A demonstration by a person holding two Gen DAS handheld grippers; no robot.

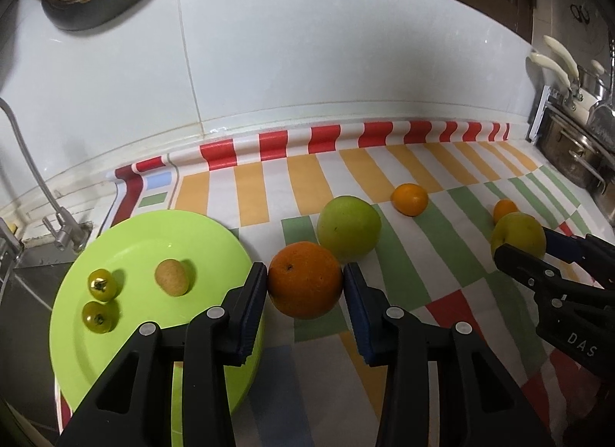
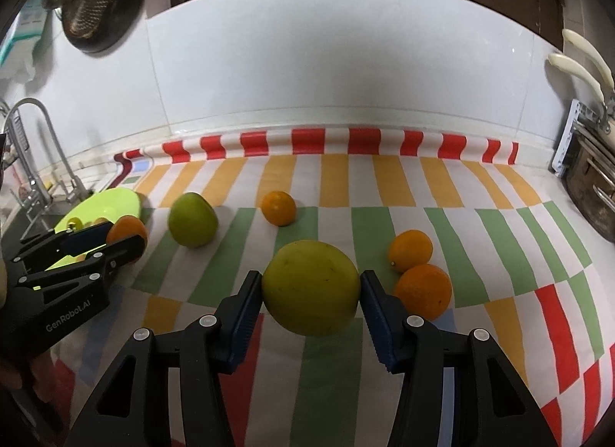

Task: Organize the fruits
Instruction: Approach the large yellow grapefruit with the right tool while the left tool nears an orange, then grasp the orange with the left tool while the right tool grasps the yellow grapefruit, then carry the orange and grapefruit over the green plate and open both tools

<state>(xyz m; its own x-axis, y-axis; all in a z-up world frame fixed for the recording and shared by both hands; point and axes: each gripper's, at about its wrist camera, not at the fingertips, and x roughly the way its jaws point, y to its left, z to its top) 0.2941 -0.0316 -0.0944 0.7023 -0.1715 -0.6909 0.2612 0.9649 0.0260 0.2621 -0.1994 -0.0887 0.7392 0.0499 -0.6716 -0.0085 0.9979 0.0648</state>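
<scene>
Tabletop (image 2: 384,185) covered by a striped cloth in red, orange, green and white, its far edge running along a white tiled wall (image 1: 346,62).

Round lime-green plastic plate (image 1: 127,254) sits at the left end of the tabletop, next to the sink. On it: one tan oval fruit (image 1: 172,277) and two small green tomato-like fruits (image 1: 102,284), the pair touching.

Left tool (image 1: 305,279): both pads pressed on a large round orange (image 1: 305,285), just beside the plate's right rim. A large green apple-like fruit (image 1: 349,227) lies right behind that orange, toward the far edge.

Right tool (image 2: 311,287): clamped on a large yellow-green round fruit (image 2: 311,287), mid-tabletop.

Loose on the cloth, smaller items: one medium orange (image 2: 423,291) just right of the right tool, touching a smaller orange (image 2: 410,250) behind it; another small orange (image 2: 279,207) stands alone nearer the far edge.
</scene>
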